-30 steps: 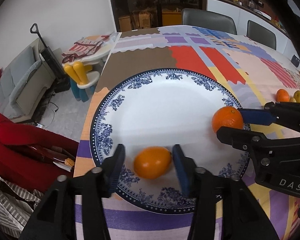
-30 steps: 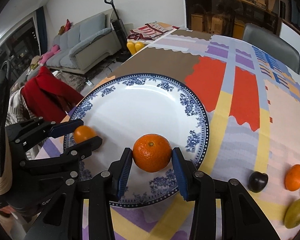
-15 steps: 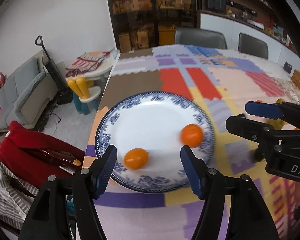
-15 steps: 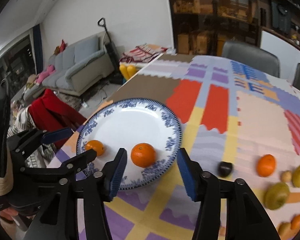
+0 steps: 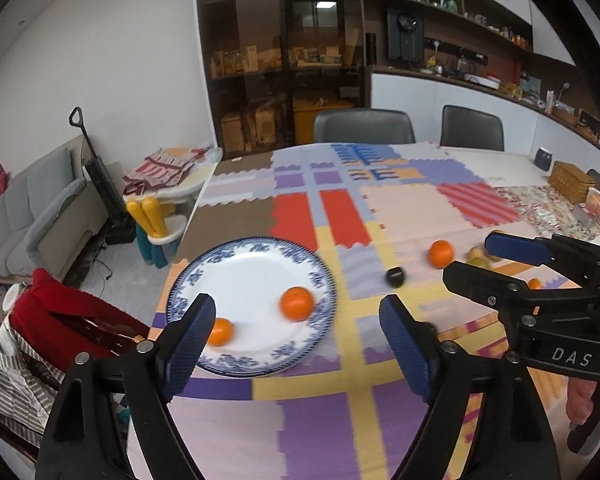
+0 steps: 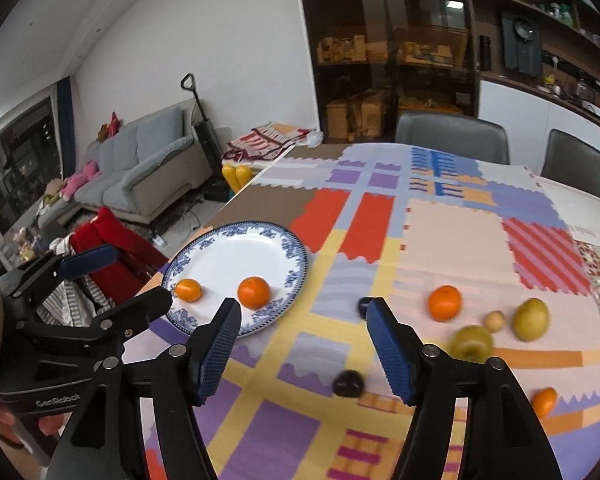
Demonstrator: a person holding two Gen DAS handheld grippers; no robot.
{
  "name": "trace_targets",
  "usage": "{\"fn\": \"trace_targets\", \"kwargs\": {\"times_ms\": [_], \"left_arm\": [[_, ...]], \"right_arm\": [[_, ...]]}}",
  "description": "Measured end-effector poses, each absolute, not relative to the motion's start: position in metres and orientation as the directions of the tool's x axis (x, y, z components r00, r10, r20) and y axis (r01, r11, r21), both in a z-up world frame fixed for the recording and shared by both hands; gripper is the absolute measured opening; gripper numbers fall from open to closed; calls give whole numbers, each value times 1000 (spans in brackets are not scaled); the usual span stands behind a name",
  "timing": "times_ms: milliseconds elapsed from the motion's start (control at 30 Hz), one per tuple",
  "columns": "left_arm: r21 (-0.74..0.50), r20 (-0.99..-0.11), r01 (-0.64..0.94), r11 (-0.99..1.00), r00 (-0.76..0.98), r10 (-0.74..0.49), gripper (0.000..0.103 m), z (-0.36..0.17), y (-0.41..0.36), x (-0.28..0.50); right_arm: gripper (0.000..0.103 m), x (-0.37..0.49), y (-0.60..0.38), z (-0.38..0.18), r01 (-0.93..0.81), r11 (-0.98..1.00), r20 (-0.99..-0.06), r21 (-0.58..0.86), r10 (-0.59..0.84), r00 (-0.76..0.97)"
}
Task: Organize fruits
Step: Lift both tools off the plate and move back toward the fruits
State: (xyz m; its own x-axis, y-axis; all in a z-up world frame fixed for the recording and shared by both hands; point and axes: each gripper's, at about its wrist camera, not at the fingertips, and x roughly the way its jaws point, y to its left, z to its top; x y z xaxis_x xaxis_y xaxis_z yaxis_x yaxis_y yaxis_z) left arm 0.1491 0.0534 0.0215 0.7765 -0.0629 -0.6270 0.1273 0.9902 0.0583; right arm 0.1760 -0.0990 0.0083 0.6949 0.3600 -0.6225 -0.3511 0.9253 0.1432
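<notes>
A blue-and-white plate point(image 5: 204, 276) point(image 6: 204, 256) lies near the table's left edge. On it sit a small orange point(image 5: 220, 332) point(image 6: 188, 290) and a larger orange point(image 5: 297, 304) point(image 6: 254, 293). More fruit lies loose on the cloth to the right: an orange point(image 6: 444, 303), two dark plums point(image 6: 349, 383) point(image 6: 363, 306), two yellow-green fruits point(image 6: 531, 319) point(image 6: 472, 343) and a small orange point(image 6: 543, 401). My left gripper point(image 5: 296, 344) is open and empty, above the table in front of the plate. My right gripper point(image 6: 304, 344) is open and empty, right of the plate.
A patchwork cloth point(image 6: 452, 240) covers the table. Two grey chairs point(image 6: 452, 136) stand at the far side. A wicker basket point(image 5: 571, 176) sits at the far right. A red garment on a chair point(image 5: 72, 316) is beside the table's left edge.
Both grippers let go of their oranges on the plate, opened wide, and pulled back and up. The right gripper's view now takes in the loose fruit.
</notes>
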Motion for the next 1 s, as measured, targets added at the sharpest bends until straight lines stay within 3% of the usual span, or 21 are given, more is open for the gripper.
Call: {"fn": "trace_targets", "kwargs": {"times_ms": [167, 667, 1000], "left_arm": [[56, -612, 163, 985, 785, -95, 89, 26, 28, 132], [35, -613, 237, 971, 772, -167, 92, 1, -36, 120], [44, -653, 192, 980, 748, -117, 92, -37, -52, 122]], "right_arm": [[71, 159, -126, 17, -308, 941, -602, 138, 327, 728], [72, 123, -195, 8, -191, 976, -610, 105, 215, 763], [72, 122, -230, -18, -69, 993, -629, 94, 113, 769]]}}
